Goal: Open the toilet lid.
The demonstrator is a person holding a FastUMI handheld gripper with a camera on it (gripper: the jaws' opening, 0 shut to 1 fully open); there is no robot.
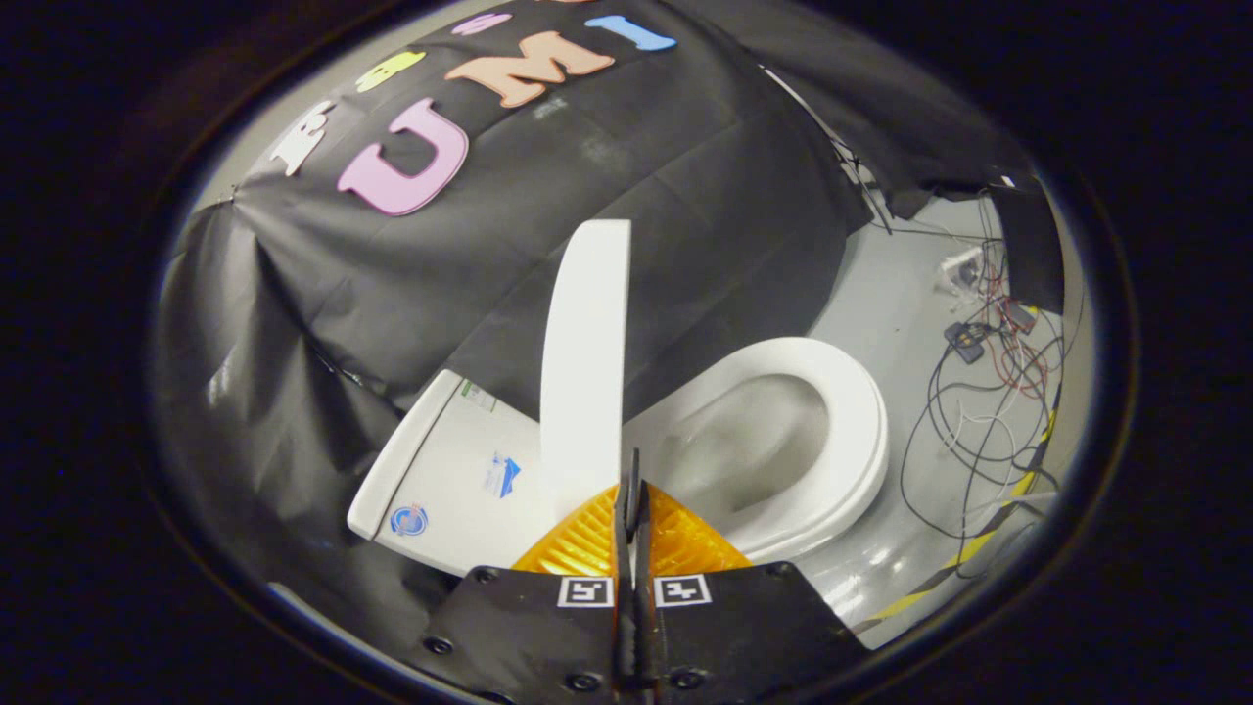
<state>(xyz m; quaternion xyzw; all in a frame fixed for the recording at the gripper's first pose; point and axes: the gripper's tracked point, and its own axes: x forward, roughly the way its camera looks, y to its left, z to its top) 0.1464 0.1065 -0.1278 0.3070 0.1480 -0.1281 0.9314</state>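
We found the gripper [632,490] with fingers pressed together, holding nothing, tips just at the lower edge of the toilet lid [585,352]. The lid stood upright, edge-on, between tank [460,470] and seat [842,431]. We judged a nudge could tip it back down. Grey floor [901,284], loose cables [989,392], black cloth wall behind.

fingers: I see my gripper [633,490] with two ribbed orange fingers [578,543], thin black inner edges
base: black plates, dark round screws
markings: two square black-and-white tags, one per side
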